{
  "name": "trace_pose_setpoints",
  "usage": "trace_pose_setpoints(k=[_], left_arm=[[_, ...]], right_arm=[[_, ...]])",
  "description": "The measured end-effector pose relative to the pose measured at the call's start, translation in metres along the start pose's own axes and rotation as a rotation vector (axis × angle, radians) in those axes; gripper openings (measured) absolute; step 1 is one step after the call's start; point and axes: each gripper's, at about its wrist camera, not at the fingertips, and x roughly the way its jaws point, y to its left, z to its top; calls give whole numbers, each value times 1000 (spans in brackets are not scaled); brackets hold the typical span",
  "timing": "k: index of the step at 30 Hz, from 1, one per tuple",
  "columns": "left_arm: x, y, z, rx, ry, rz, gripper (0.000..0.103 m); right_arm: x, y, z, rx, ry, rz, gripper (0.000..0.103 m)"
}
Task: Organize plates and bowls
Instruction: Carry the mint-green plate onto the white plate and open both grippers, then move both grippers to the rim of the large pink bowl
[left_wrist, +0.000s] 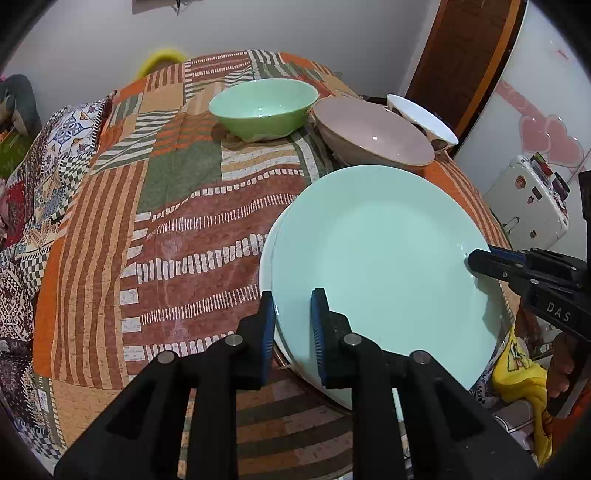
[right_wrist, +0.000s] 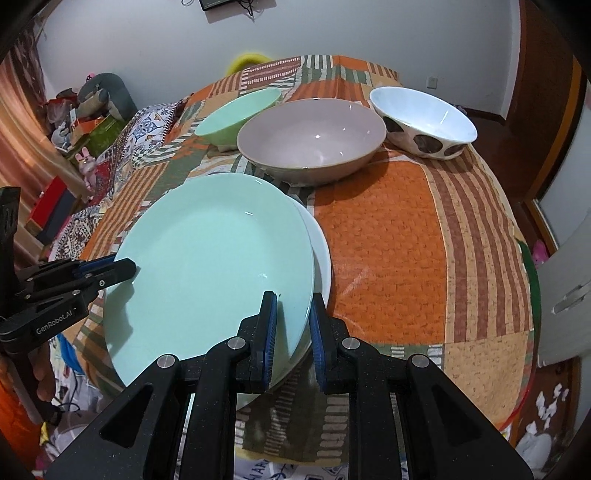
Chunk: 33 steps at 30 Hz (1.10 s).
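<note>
A mint-green plate (left_wrist: 384, 258) (right_wrist: 207, 273) sits just over a white plate (left_wrist: 264, 258) (right_wrist: 322, 254), of which only the rim shows; I cannot tell whether they touch. My left gripper (left_wrist: 293, 308) (right_wrist: 125, 267) is shut on the green plate's left rim. On the opposite rim my right gripper (right_wrist: 293, 308) (left_wrist: 476, 262) is also shut. Further back on the patchwork tablecloth (left_wrist: 177, 258) (right_wrist: 399, 236) stand a green bowl (left_wrist: 264, 107) (right_wrist: 240, 114), a pinkish-grey bowl (left_wrist: 373, 133) (right_wrist: 314, 140) and a white bowl with brown spots (left_wrist: 421, 118) (right_wrist: 424, 118).
The table edge runs close behind both plates on the near side. A white case with stickers (left_wrist: 528, 206) and a yellow cloth (left_wrist: 517, 373) lie beyond the right edge. A person's hand (right_wrist: 40, 373) holds the left gripper's handle. Toys and boxes (right_wrist: 92, 122) crowd the far left.
</note>
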Motion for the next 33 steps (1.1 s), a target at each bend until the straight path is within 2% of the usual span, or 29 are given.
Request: trace_pose_setpoints(k=[6,12,19,23,27,31,33], left_arm=[[3,2,-1,18,-6,21,20],[8,-1,-2,45,6,49,24],[7,1,-3,24,5,38,24],[6,2,-2,29,5,33,24],[-2,1,2,41,-13,50,24],[-18,-2,12,62,-56,61,24],[-30,-5,23,76,-93,66,28]], right_arm=[[4,4,-1,-5,0,-6,17],[4,14,-2,-43,4,-48,20],[-1,10,-2,-34,0,-34,20],[-17,8,3,-38,-53,-53,23],[-29,7,10,-52,-107,-86,38],[-35,-1,18,-41,-135,-84,38],[-36,-5,22,-28,-146,-80,38]])
